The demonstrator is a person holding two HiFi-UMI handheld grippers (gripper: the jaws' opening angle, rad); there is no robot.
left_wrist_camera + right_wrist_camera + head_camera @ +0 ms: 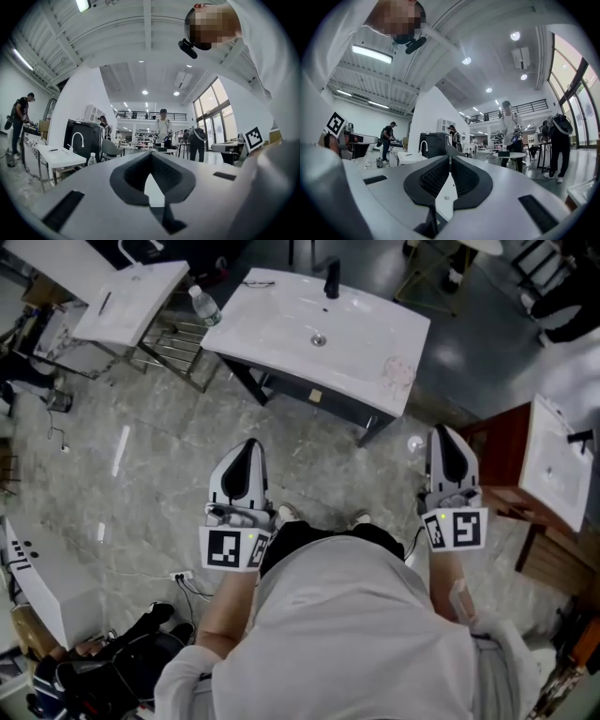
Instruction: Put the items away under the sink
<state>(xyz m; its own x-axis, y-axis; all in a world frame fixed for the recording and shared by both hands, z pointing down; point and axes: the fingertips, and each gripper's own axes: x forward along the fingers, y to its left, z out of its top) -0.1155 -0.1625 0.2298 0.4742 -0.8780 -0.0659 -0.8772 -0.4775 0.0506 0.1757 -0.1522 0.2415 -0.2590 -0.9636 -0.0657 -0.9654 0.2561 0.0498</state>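
Note:
In the head view a white sink top [281, 329] with a black faucet [332, 278] stands ahead on a dark frame [302, 393]. A clear water bottle [204, 306] stands at its left end, and shows small in the left gripper view as the bottle [92, 160]. I hold my left gripper [247, 448] level in front of my body, well short of the sink, jaws shut and empty. My right gripper [446, 435] is level too, shut with nothing in it. In their own views the left gripper [151, 157] and right gripper [450, 158] point across the hall.
A second white sink top [131, 298] on a metal rack stands at the far left. A third sink on a wooden cabinet [553, 474] is at the right. Cables and a dark bag [103, 671] lie on the floor behind my left side. Several people stand in the hall.

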